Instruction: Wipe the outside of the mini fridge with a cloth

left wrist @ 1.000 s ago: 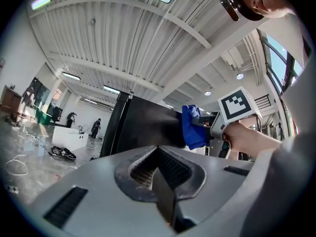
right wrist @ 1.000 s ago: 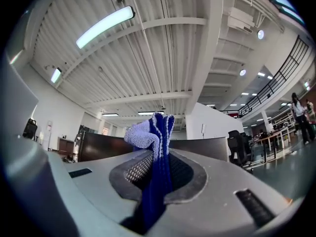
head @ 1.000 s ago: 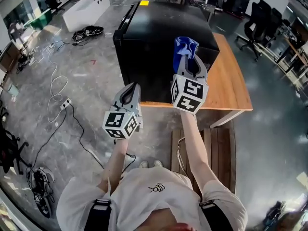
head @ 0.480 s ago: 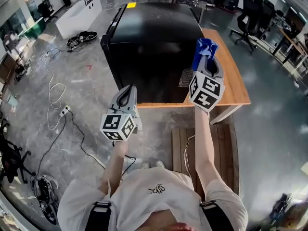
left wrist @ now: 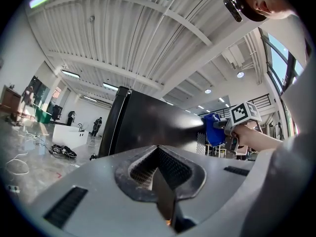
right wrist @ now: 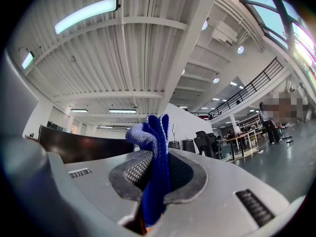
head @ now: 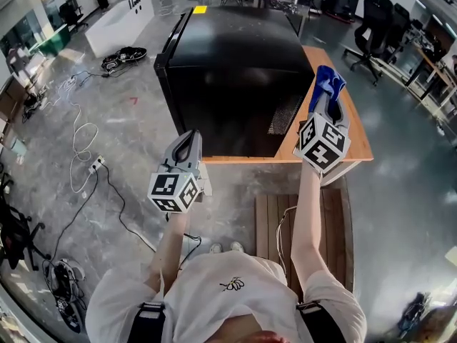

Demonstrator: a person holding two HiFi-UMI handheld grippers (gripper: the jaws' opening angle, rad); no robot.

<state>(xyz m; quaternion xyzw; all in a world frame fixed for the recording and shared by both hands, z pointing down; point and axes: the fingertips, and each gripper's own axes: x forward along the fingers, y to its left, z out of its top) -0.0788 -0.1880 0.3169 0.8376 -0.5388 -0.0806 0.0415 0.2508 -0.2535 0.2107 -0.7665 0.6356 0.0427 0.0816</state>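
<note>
The right gripper point(head: 327, 102) clamps the cloth point(head: 329, 81) near the table's point(head: 359, 146) right edge — seemingly off the fridge point(head: 228, 70); the left gripper point(head: 187, 143) is closed, empty. Wiping looks mostly undone.

Ahead of me a wooden table point(head: 357, 138) stands on the grey floor point(head: 136, 120), a slatted wooden platform point(head: 335, 220) just before it. White cables point(head: 80, 138) trail to my left; black office chairs point(head: 375, 27) sit far right

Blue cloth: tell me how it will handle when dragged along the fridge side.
The blue cloth is probably floppy: its free end curls over above the right tongs. Its nubby weave likely grips rather than slips. It looks light, so it may bunch against the mini fridge.
</note>
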